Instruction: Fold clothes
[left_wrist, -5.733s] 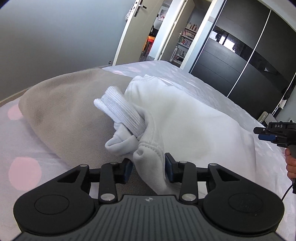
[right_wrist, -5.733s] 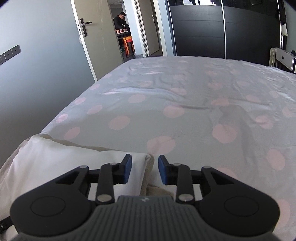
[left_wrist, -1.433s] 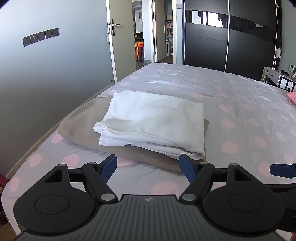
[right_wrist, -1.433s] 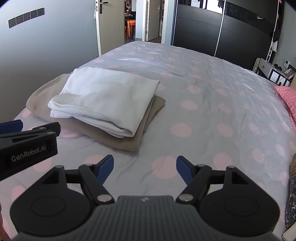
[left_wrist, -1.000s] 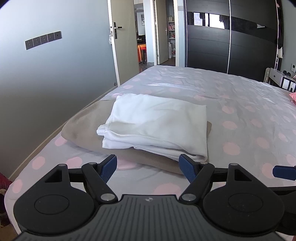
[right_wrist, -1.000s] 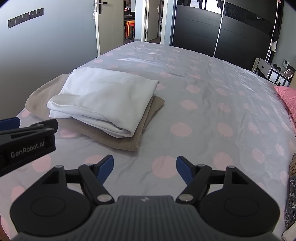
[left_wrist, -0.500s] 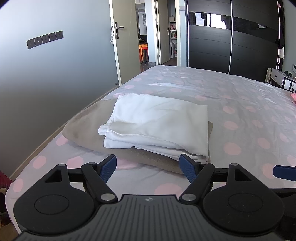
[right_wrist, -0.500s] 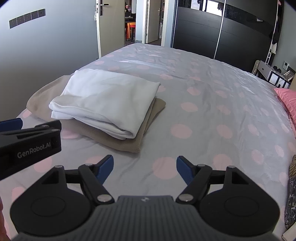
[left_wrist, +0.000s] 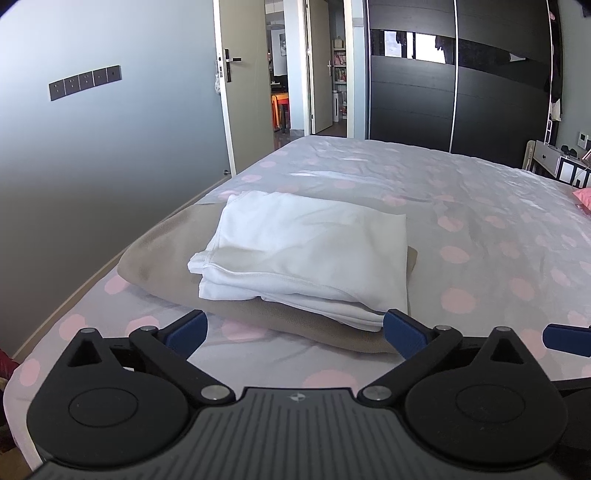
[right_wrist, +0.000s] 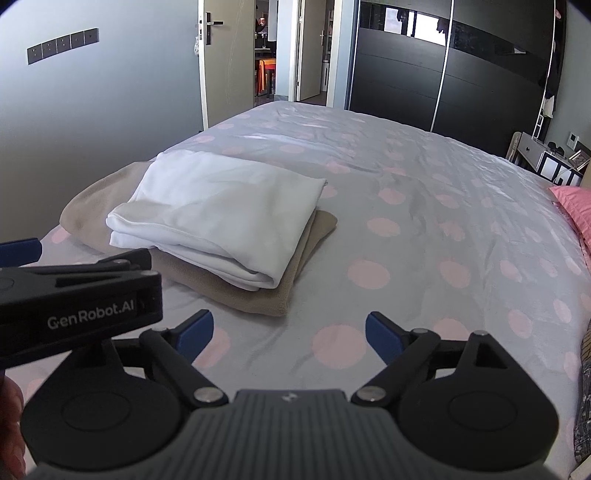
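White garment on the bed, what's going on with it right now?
The white garment lies folded on top of a folded beige garment near the corner of the polka-dot bed. Neither claw holds anything: the left claw and right claw are both open, hovering short of the stack and apart from it.

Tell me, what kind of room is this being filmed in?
Most likely a bedroom in a home. A wide bed with a grey, pink-dotted cover fills the view, a dark sliding-door wardrobe lines the far wall, and folded clothes, a white garment on a beige one, lie on the bed.
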